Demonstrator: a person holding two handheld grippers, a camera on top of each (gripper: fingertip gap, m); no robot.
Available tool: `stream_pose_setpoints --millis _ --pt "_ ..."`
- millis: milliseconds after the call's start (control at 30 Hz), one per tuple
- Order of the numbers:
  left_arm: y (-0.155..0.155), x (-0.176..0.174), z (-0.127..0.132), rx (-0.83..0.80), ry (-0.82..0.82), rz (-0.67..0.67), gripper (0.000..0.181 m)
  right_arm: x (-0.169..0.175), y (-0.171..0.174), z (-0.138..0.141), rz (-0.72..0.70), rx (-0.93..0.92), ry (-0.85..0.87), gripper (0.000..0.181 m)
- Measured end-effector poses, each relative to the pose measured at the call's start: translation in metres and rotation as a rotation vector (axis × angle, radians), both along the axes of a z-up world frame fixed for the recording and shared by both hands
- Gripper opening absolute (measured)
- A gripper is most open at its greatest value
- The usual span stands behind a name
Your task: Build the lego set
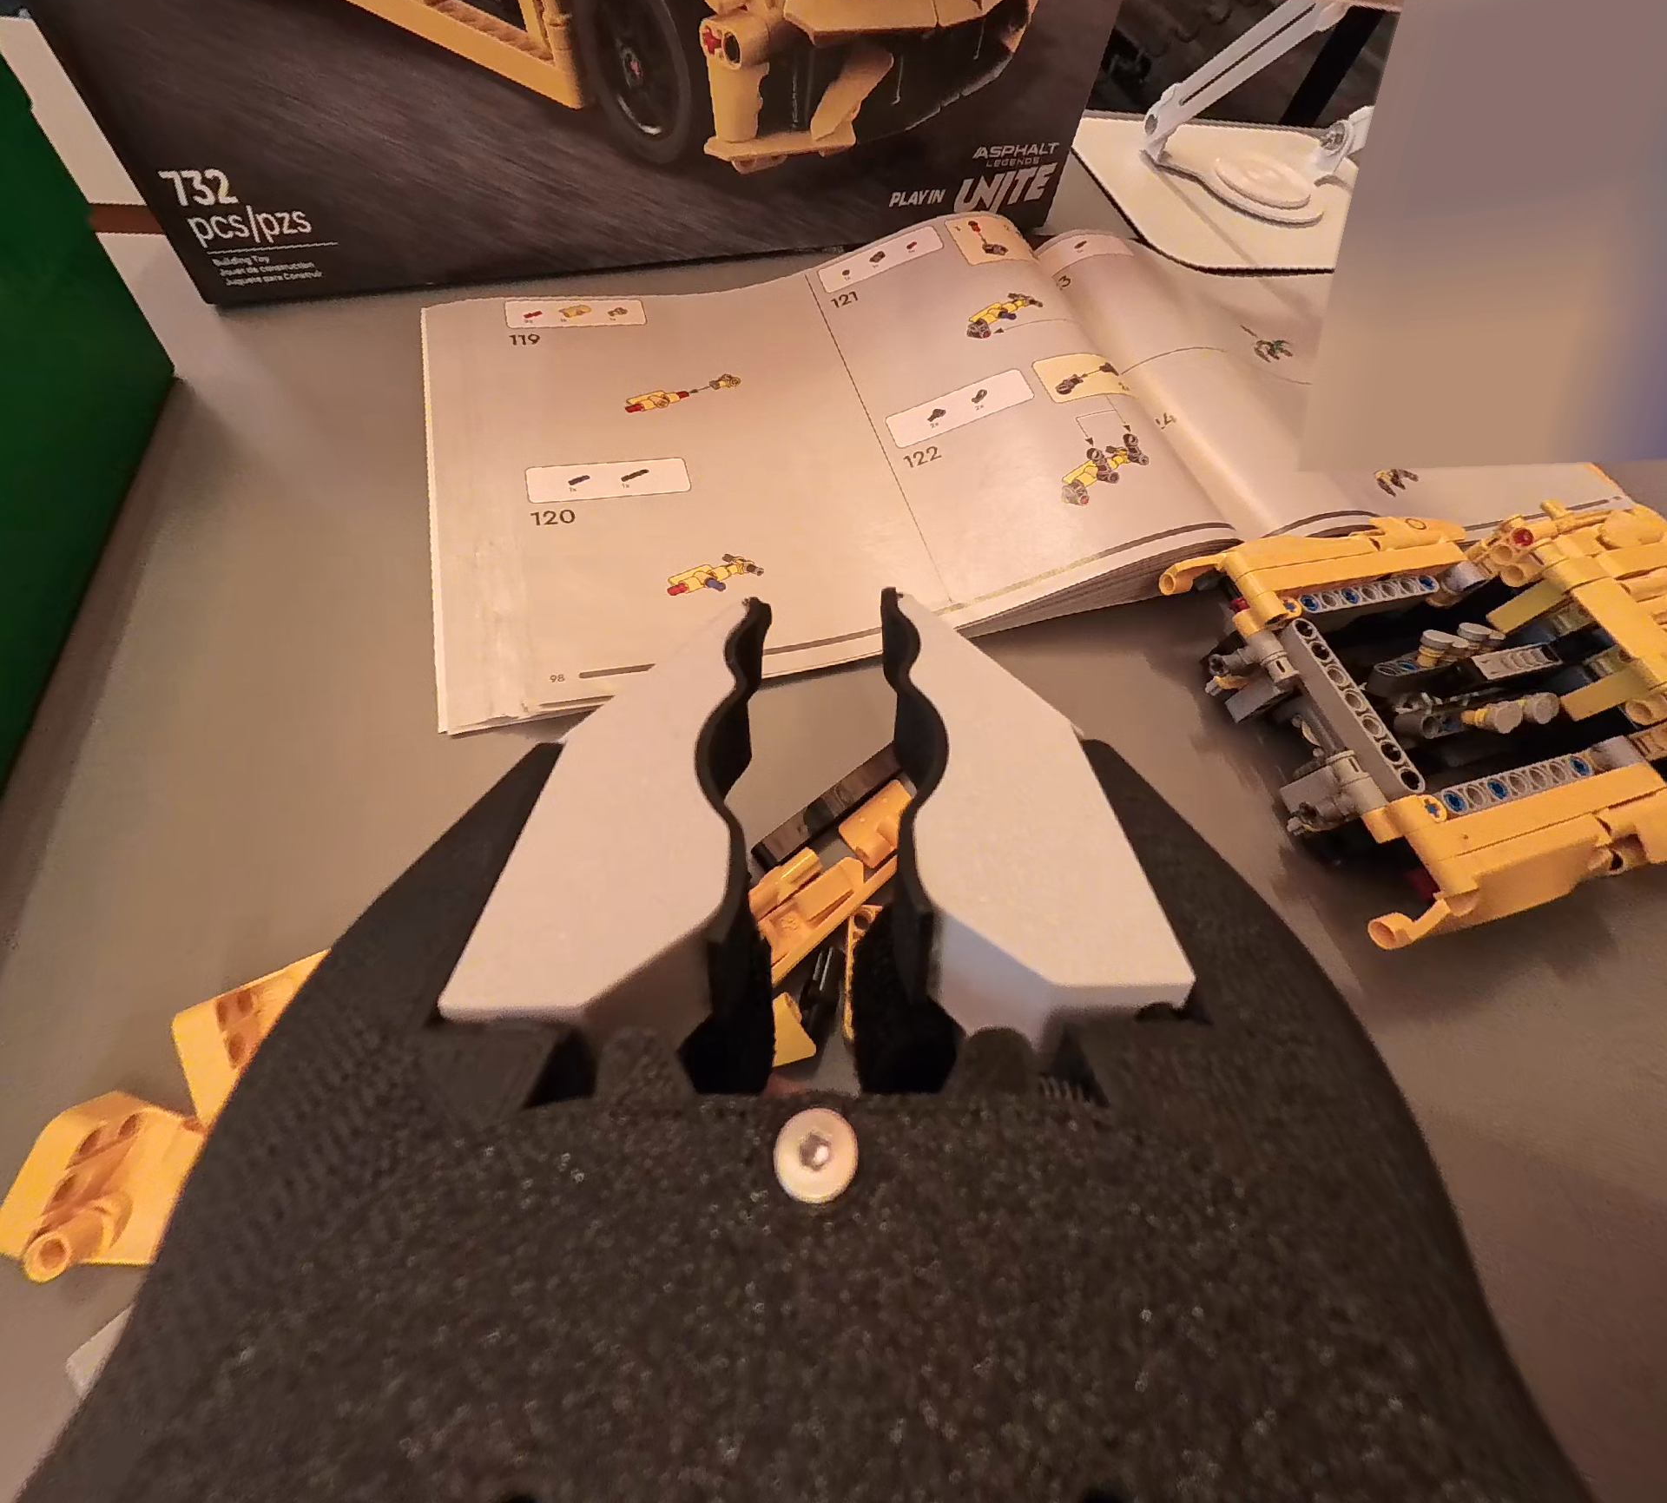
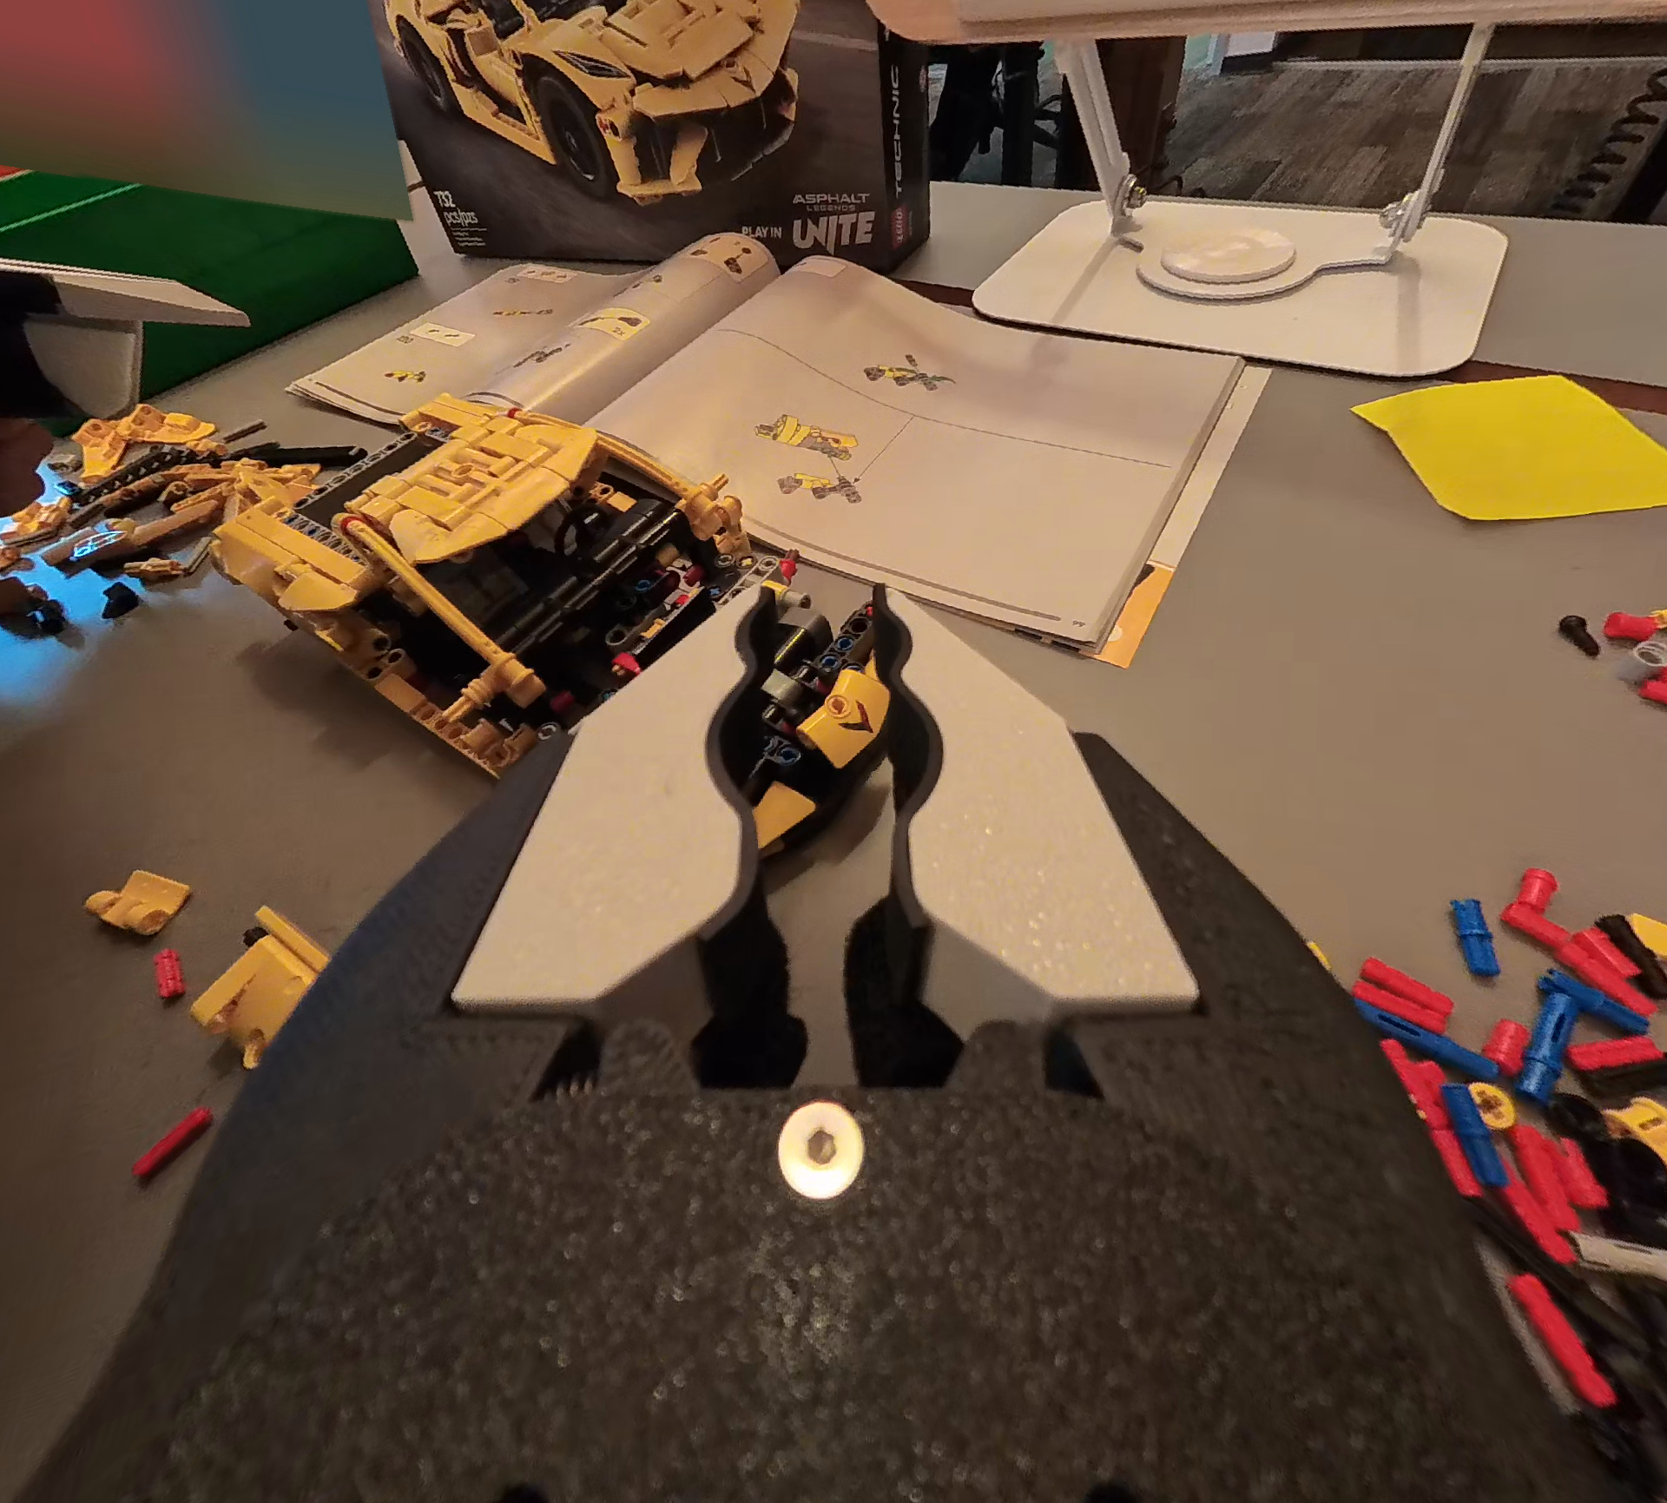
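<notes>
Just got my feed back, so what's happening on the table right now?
A yellow car model sits part-built on the grey table, in front of the open instruction booklet and the set's box. The right gripper hovers over the car's near end, fingers apart, holding nothing. The left gripper hangs open above loose yellow pieces. Red and blue pins lie scattered to the right.

table [image 2: 1353,738]: matt grey, smooth
instruction booklet [image 1: 722,467]: paper, slight sheen
box [image 1: 451,134]: glossy printed cardboard
car model [image 2: 469,530]: shiny yellow and black plastic
loose pins [image 2: 1533,1054]: glossy red and blue plastic
left gripper [image 1: 821,612]: matt grey fingers, rough black grainy body, 1 metal screw
stand [image 2: 1263,287]: smooth white
</notes>
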State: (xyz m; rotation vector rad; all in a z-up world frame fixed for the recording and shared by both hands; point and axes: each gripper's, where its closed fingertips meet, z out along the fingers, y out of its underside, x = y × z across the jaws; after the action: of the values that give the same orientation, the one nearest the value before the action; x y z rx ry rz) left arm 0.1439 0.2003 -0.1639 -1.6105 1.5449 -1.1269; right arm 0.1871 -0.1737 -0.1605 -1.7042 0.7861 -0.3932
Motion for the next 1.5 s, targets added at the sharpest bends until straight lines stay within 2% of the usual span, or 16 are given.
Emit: stream_pose_setpoints --millis 133,200,267,367,500,633,733,833,1000,1133,1500 --pt "0.0 -0.001 -0.001 0.001 0.002 -0.002 0.026 -0.002 0.002 0.002 0.014 0.021 0.013 0.02" --pt "-0.001 -0.001 0.0 0.005 -0.002 -0.002 0.026 -0.004 -0.003 0.018 0.02 0.113 0.035 0.02" --pt "-0.002 -0.001 0.0 0.009 -0.003 -0.004 0.026 -0.002 -0.031 0.033 -0.029 0.127 0.028 0.021" --pt "-0.003 -0.001 0.0 0.025 -0.003 -0.004 0.026 0.004 -0.105 0.04 -0.181 -0.029 -0.018 0.019" --pt "-0.004 0.0 0.001 0.061 -0.011 0.004 0.025 0.002 -0.203 0.003 -0.316 -0.309 0.074 0.016" --pt "-0.002 0.001 0.002 0.11 -0.018 0.017 0.024 0.004 -0.238 -0.044 -0.274 -0.381 0.236 0.018" --pt "-0.003 0.001 0.002 0.124 -0.021 0.019 0.024 0.013 -0.245 -0.061 -0.238 -0.4 0.263 0.019" --pt "-0.004 0.001 0.004 0.123 -0.03 0.016 0.024 0.014 -0.235 -0.059 -0.175 -0.383 0.245 0.019" --pt "-0.006 0.002 0.003 0.127 -0.029 0.009 0.024 0.015 -0.22 -0.055 -0.084 -0.46 0.167 0.017" --pt "-0.006 0.002 0.003 0.138 -0.027 0.008 0.024 0.02 -0.208 -0.053 -0.041 -0.412 0.19 0.017" --pt "-0.007 0.002 0.002 0.144 -0.024 0.005 0.024 0.04 -0.187 -0.057 -0.024 -0.45 0.208 0.016"
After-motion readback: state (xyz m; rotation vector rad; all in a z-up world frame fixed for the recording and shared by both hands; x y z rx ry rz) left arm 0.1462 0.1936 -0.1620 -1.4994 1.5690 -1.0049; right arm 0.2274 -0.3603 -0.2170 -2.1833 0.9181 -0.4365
